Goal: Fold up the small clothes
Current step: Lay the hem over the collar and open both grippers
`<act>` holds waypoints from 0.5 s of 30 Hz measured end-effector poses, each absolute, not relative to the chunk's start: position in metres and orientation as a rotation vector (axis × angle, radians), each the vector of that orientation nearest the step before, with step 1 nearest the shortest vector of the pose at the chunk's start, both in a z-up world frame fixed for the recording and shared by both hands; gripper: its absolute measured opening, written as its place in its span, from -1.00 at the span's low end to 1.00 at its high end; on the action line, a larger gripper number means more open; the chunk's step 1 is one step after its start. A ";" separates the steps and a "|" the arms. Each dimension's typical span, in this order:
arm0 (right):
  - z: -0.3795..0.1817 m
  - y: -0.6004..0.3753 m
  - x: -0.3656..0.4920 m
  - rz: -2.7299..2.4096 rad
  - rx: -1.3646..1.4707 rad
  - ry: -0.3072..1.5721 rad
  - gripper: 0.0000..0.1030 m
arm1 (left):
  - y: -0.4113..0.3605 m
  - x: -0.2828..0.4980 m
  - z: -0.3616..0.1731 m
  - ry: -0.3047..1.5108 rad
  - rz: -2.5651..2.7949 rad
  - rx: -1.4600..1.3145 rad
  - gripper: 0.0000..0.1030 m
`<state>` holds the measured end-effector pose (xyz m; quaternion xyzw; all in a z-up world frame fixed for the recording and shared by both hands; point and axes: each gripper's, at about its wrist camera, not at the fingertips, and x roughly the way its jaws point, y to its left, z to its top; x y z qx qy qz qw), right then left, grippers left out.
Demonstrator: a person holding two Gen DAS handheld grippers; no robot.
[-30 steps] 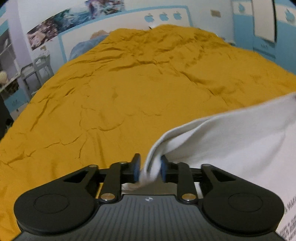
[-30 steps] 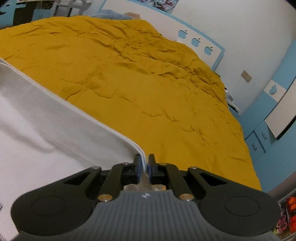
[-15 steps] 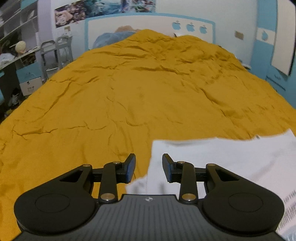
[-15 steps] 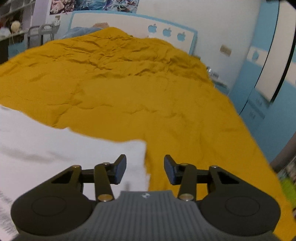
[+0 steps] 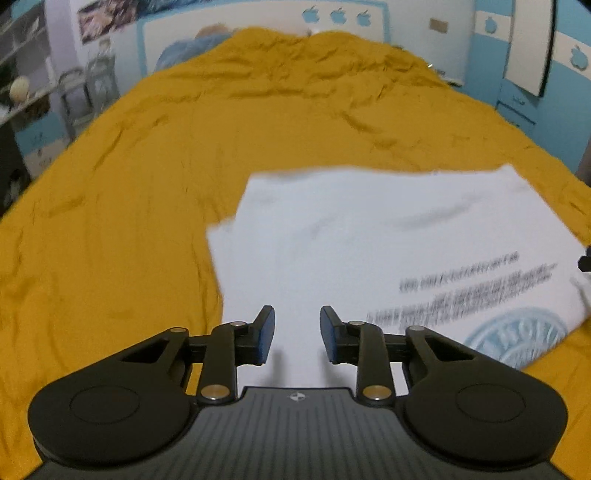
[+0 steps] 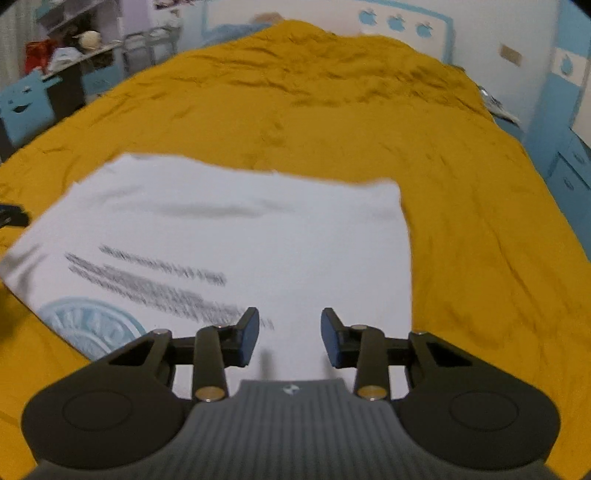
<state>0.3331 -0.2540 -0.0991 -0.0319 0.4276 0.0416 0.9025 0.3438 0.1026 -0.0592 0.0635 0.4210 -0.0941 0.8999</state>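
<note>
- White t-shirt (image 5: 369, 236) is lying flat on the mustard-yellow bedspread (image 5: 147, 166), folded into a rough rectangle. You can see it from the other side too (image 6: 258, 229).
- It's got lines of dark print and a pale blue round logo (image 5: 517, 336) on the side facing up. The picture is smeared, so the text isn't readable.
- Left gripper (image 5: 297, 334) hangs over the near left part of the shirt. The jaws are apart with a clear gap, nothing pinched between them, and they're closing a bit right now. Only the shirt's surface shows through the gap, below the pads.
- Right gripper (image 6: 290, 338) hangs over the near right part of the shirt. Same deal: jaws apart, nothing gripped, closing in.
- In the right camera the logo (image 6: 88, 325) sits at the shirt's near left corner, and the shirt's right edge runs just beyond the right finger.
- A small dark bit at the left edge of that view is probably the other gripper, can't tell for sure.
- Background: headboard with blue apple shapes (image 5: 336, 16), blue cabinets (image 6: 569, 162), and cluttered shelves (image 6: 74, 48) on the left.
</note>
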 end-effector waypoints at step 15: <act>-0.162 -0.268 0.292 -0.059 -0.067 0.954 -0.42 | 0.110 0.326 -0.115 0.926 -0.009 0.169 -0.56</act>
